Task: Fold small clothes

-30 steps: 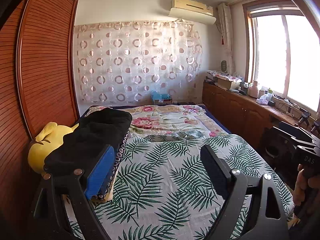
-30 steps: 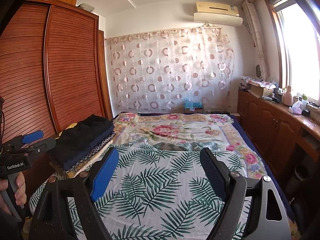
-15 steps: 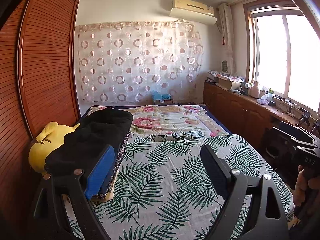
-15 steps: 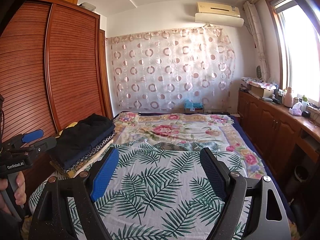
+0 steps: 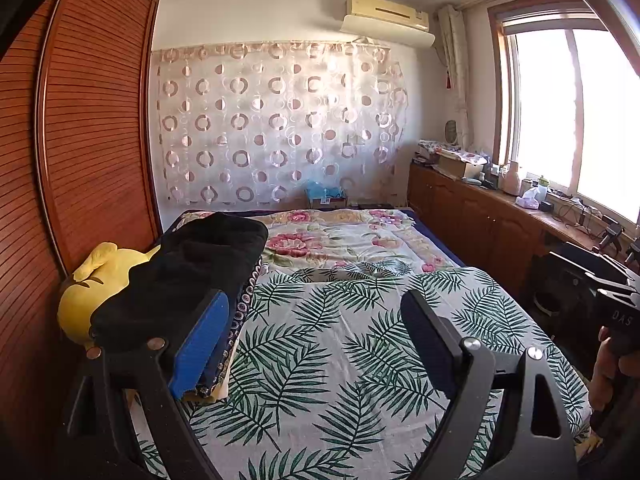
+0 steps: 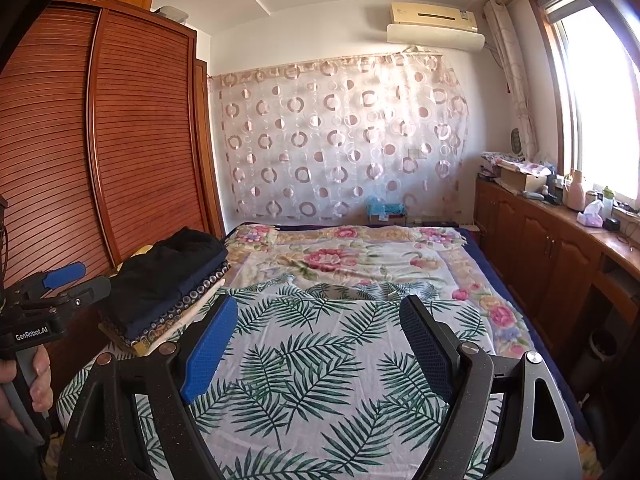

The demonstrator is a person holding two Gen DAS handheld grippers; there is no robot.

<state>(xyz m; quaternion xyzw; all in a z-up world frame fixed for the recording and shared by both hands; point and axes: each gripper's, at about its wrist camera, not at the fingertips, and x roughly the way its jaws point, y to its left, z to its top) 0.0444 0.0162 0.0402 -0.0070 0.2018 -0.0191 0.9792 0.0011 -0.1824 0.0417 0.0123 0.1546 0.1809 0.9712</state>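
Right claw (image 6: 316, 340) agape above leaf-print sheet (image 6: 320, 360); folded clothes stack (image 6: 168, 280) at left.

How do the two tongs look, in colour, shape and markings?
Both are black metal frames with silver rivets and two long fingers: one with a blue ribbed pad, one dark. In the right wrist view, the left tongs carry a white "GenRobot.AI" label and a grey grip. The right tongs look alike.

Both wrist cams above bed's (image 5: 360, 360) near end, facing curtain (image 6: 340, 140); left gripper's cam sits nearer wardrobe.
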